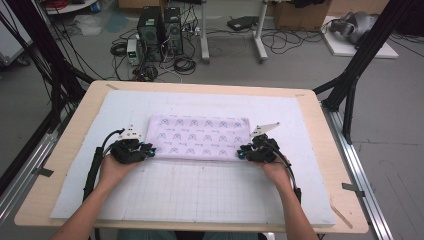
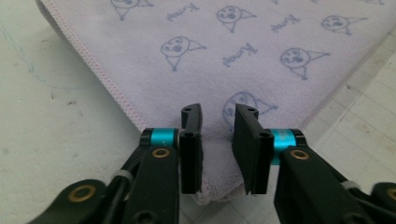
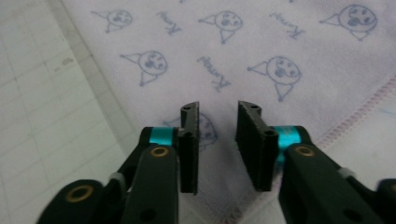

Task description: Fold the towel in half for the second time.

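Towel (image 1: 200, 137) lies folded into a long band at mid-frame in the high view, on the white gridded mat (image 1: 200, 195) that covers the bench (image 1: 70, 150). Lilac cloth, blue cartoon print, pink stitched hem. My left hand-held gripper (image 1: 148, 151) sits at the band's lower left corner, my right hand-held gripper (image 1: 241, 154) at its lower right corner.

Left gripper view: jaws stand parted by a narrow gap, straddling the towel corner (image 2: 217, 186), cloth between and under them, not pinched as far as I can tell. Right gripper view: same picture, right hand-held gripper (image 3: 218, 116) with jaws apart over the near corner, hem running off to the lower right of that frame, nothing clamped.

Step in hand, as I judge it: taking hold of the two near corners for another fold. The next move calls for closing both pairs of jaws on the corner layers together, catching every layer, then lifting evenly so the band doesn't skew. I'd watch that the lower layer isn't left on the mat.
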`<state>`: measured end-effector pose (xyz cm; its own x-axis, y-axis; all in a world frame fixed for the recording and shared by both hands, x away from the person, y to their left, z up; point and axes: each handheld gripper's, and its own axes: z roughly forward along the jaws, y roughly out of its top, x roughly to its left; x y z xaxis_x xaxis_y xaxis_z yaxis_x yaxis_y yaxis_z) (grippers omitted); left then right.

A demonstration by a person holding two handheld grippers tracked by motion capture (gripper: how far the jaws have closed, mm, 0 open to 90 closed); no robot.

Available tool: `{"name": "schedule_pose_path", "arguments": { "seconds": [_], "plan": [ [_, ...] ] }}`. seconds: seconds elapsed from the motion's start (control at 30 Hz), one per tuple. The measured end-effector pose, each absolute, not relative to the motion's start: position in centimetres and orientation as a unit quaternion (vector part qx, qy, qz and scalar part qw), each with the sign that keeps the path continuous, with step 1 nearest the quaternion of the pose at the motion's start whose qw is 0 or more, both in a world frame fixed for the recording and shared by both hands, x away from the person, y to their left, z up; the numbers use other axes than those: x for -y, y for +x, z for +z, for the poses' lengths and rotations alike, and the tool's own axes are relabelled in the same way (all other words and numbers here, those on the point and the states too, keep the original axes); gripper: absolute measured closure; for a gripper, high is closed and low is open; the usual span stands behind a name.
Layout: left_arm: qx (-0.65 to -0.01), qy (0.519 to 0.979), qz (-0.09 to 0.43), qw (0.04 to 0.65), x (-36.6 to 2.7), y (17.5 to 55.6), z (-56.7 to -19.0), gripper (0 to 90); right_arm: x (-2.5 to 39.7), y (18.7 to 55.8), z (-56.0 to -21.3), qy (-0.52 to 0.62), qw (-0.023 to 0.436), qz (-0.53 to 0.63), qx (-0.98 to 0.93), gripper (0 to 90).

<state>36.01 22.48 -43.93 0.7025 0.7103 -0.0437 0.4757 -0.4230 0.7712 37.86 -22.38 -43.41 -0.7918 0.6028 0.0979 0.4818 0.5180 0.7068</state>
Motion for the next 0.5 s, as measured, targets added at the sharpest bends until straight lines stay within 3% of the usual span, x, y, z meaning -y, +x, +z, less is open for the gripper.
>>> {"name": "schedule_pose_path", "arguments": {
  "seconds": [0.2,0.5],
  "plan": [
    [-0.362,0.822,0.149,0.413,-22.5,35.6,-43.4,50.0,22.1,37.4,-42.6,0.325,0.099,0.401,-0.851,41.3],
    [-0.36,0.814,0.151,0.43,-22.6,34.6,-42.2,31.8,22.3,36.1,-41.3,0.331,0.112,0.423,-0.836,21.2]
  ]
}}
